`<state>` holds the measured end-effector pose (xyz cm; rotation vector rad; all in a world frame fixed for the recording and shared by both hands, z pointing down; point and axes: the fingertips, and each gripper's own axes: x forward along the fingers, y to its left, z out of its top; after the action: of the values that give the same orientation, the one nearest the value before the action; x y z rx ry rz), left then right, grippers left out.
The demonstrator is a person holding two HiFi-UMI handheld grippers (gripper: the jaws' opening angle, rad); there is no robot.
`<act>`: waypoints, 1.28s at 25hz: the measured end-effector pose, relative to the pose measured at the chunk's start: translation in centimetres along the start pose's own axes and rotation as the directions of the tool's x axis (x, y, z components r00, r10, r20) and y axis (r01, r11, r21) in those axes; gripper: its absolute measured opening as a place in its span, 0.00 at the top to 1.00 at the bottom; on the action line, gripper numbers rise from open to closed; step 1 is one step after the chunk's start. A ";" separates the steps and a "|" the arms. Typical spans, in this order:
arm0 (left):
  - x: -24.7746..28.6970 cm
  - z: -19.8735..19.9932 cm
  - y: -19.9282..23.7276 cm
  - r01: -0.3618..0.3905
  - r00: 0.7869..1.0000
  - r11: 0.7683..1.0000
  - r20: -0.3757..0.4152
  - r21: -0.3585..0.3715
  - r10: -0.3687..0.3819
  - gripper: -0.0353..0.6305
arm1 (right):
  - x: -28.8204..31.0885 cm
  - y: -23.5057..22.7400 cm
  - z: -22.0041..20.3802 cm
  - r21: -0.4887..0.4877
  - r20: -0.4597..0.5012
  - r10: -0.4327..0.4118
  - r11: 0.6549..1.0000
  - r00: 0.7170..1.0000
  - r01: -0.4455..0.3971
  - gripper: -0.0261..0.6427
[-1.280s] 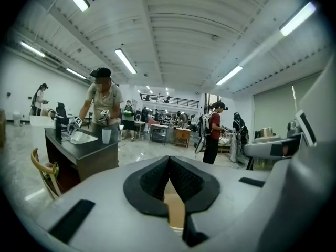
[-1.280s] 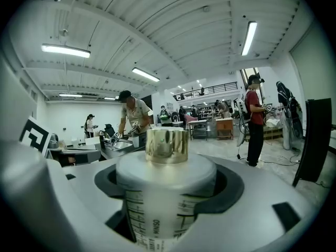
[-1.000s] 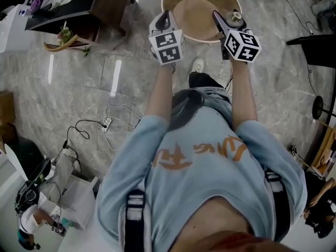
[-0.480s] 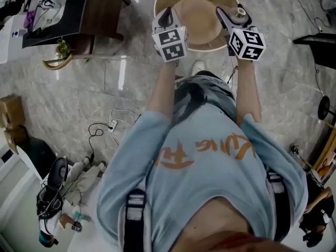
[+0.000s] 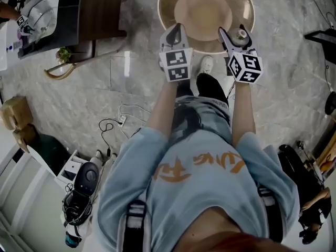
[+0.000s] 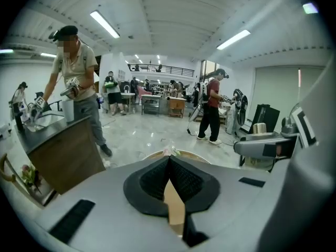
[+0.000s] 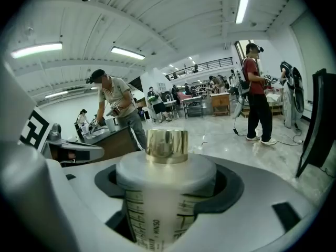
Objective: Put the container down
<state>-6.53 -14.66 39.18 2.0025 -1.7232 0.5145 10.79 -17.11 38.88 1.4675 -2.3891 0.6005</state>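
The container [image 7: 166, 178], a frosted white bottle with printed markings and a gold cap, stands upright between the jaws of my right gripper [image 7: 168, 190], which is shut on it. In the head view the right gripper [image 5: 229, 38] holds the container [image 5: 242, 34] above the near edge of a round tan table [image 5: 167, 16]. Beside it, my left gripper [image 5: 177, 32] hovers over the same edge. The left gripper [image 6: 169, 166] is shut, its black pads [image 6: 185, 180] meeting with nothing held; the table's rim [image 6: 197, 156] shows just beyond them.
A dark wooden counter [image 5: 100, 9] stands at the far left with a person [image 6: 79, 88] working at it. Cables and a power strip [image 5: 118, 122] lie on the marble floor. Boxes [image 5: 14, 117] and a bag [image 5: 83, 185] sit at the left. Another person [image 7: 257, 91] stands further off.
The table has shifted down and nearer in the head view, and more of it shows. Both grippers stay side by side at its near edge. The right one still holds the container.
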 end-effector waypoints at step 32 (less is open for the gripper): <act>15.2 -29.1 3.9 0.000 0.965 0.996 -0.263 -0.090 -0.024 0.91 | 17.3 3.4 -33.5 -0.157 -0.307 0.201 0.953 0.930 -0.258 0.42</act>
<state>-7.82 -11.46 72.04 1.7908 -1.5429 0.6563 0.52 -13.16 75.11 0.9527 -2.3252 0.5680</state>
